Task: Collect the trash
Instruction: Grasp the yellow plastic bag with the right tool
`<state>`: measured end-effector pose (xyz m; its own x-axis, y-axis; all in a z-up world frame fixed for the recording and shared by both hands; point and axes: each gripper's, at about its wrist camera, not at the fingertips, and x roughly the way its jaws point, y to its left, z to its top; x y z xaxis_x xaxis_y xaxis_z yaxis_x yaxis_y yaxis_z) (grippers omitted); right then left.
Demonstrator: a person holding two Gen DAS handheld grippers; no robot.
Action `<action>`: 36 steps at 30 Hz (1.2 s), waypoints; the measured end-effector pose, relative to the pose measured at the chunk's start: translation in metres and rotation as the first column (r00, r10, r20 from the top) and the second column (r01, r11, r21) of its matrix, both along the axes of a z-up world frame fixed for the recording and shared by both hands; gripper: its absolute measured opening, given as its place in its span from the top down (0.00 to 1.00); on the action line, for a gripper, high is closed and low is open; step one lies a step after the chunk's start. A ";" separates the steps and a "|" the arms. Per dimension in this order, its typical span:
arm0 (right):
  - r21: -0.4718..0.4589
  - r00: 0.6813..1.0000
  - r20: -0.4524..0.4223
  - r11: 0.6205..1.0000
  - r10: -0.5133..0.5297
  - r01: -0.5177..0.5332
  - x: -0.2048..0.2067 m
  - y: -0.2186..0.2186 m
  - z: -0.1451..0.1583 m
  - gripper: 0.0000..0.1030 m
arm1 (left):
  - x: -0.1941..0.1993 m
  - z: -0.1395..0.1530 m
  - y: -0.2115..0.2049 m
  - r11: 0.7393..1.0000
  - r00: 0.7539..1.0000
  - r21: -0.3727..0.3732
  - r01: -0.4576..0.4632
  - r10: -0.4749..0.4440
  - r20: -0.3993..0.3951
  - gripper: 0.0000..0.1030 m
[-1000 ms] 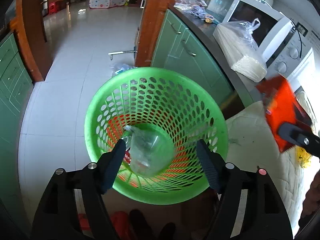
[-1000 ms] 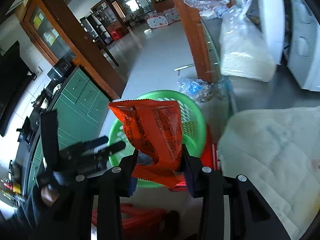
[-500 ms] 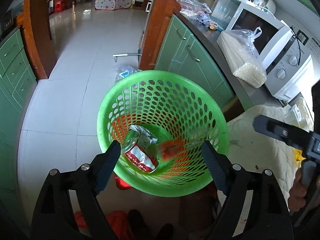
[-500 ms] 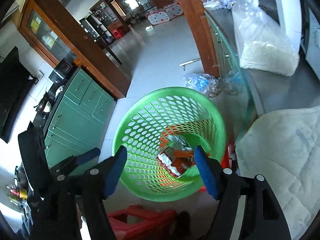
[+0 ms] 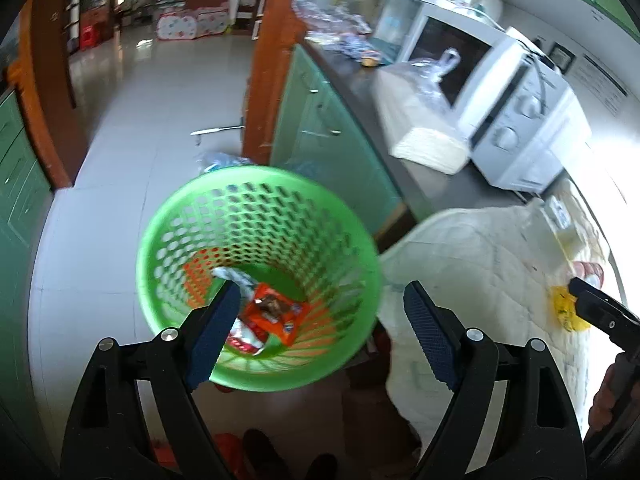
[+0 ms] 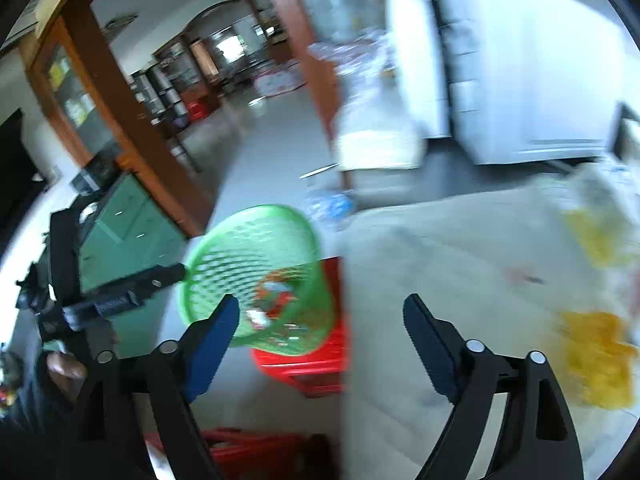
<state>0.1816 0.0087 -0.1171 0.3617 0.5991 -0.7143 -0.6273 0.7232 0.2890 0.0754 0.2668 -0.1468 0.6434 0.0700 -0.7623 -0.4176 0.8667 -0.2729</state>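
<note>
A green perforated basket point(image 5: 256, 216) stands beside the table; it holds an orange snack wrapper point(image 5: 276, 312) and a crushed can point(image 5: 244, 336). It also shows in the right wrist view point(image 6: 256, 248), on a red stool point(image 6: 320, 364). My left gripper point(image 5: 320, 336) is open and empty above the basket's near rim. My right gripper point(image 6: 320, 344) is open and empty over the edge of the white quilted cloth point(image 6: 460, 272). Yellow wrappers point(image 6: 596, 364) lie on the cloth at the right; one also shows in the left wrist view point(image 5: 564, 312).
A counter with green cabinets point(image 5: 320, 120) carries a bag of rice point(image 5: 424, 128) and a white microwave point(image 5: 516, 120). A plastic bag point(image 6: 332, 204) lies on the tiled floor behind the basket. Another red stool point(image 6: 248, 452) is below.
My right gripper let go of the orange wrapper, which fell into the basket, then swung right over the cloth. The clear item in my left gripper also dropped in; the left gripper shifted right.
</note>
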 end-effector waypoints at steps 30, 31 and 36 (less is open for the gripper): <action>-0.316 0.996 0.046 0.947 0.076 -0.058 0.067 -0.127 -0.067 0.25 | 0.090 0.024 -0.129 0.965 0.965 -0.041 0.260 -0.260 -0.010 0.14; -0.316 0.996 0.034 0.946 0.084 -0.069 0.067 -0.127 -0.070 0.31 | 0.093 0.024 -0.133 0.963 0.964 -0.040 0.266 -0.267 -0.012 0.14; -0.323 0.995 0.045 0.944 0.087 -0.068 0.064 -0.129 -0.072 0.53 | 0.108 0.027 -0.150 0.953 0.954 -0.055 0.299 -0.300 -0.016 0.14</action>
